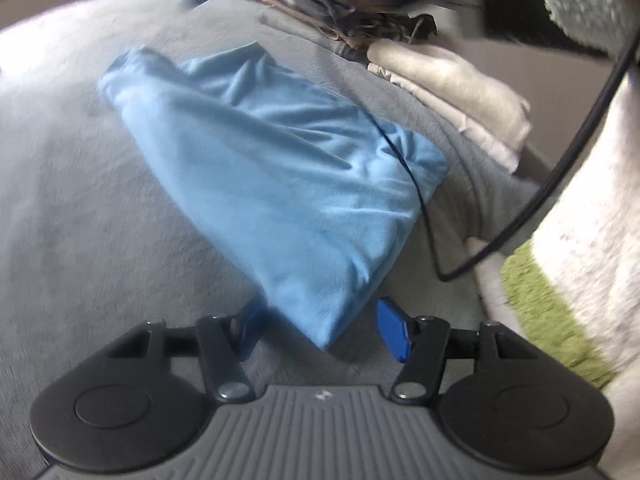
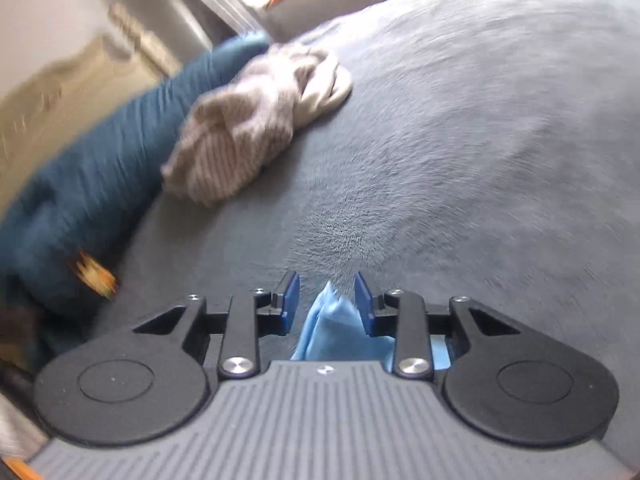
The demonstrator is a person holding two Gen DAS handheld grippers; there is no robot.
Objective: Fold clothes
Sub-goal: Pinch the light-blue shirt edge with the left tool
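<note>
A light blue garment lies folded into a rough wedge on the grey blanket. Its near corner points between the fingers of my left gripper, which is open around that corner without pinching it. In the right wrist view, a bunched tip of the same blue garment sticks up between the fingers of my right gripper. It leans on the right finger, and the jaws stand apart and open. The grey blanket stretches ahead.
Folded white clothes and darker folded ones are stacked at the back right. A black cable loops over the bed edge above a green rug. A crumpled beige garment lies beside a teal blanket.
</note>
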